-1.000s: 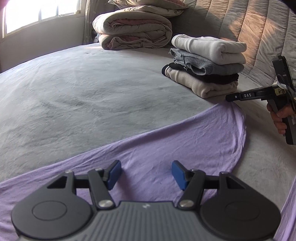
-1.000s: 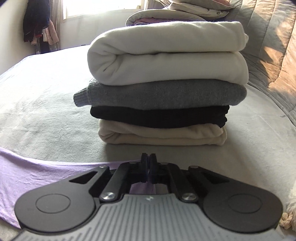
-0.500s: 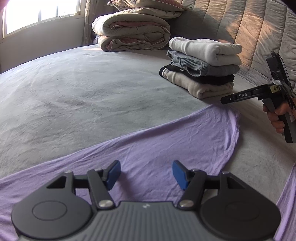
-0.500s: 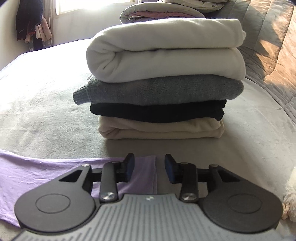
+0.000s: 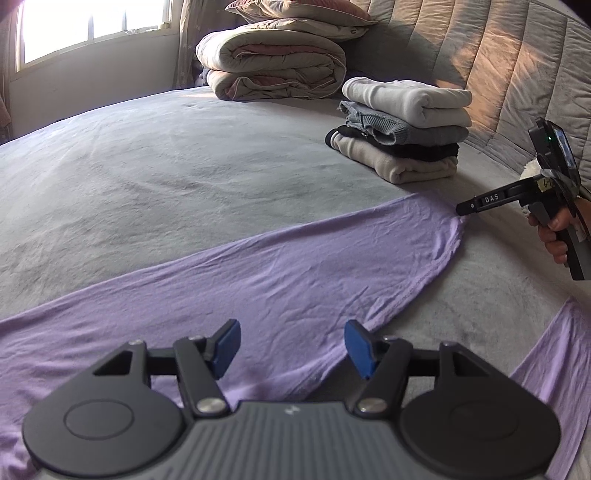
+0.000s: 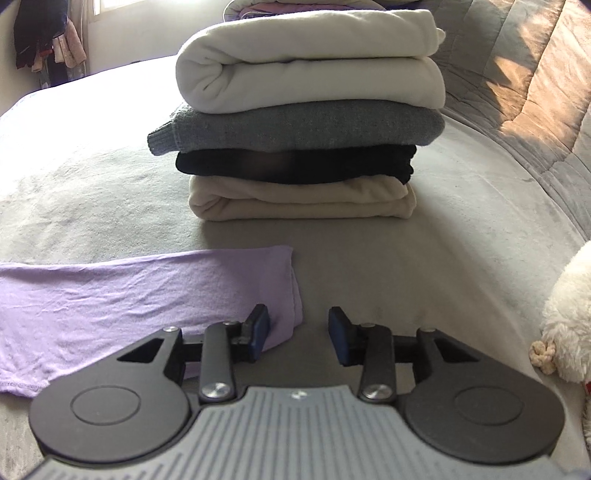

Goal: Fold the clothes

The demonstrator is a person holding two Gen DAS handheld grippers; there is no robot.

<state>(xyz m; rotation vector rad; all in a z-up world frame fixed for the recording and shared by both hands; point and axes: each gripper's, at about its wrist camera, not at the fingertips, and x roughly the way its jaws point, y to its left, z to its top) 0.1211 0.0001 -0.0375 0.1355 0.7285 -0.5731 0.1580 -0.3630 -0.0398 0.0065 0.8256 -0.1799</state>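
At the purple garment's (image 5: 280, 280) near edge, left claw (image 5: 291, 349) hovers with blue pads apart, nothing between them. Right claw (image 6: 298, 334) is also spread and empty, just off the garment's far corner (image 6: 284, 295). The garment lies flat, stretched long across the grey bed (image 5: 166, 177), short of the folded stack (image 6: 306, 122). Risks: thin jersey on plush cover, so a pinch could catch the bedcover too or drag the cloth into wrinkles; a wide swing near that corner could knock the stack. Beyond the stack: rolled duvet (image 5: 269, 66), quilted headboard (image 5: 498, 55), bright window (image 5: 92, 33), white plush toy (image 6: 569, 325) beside it
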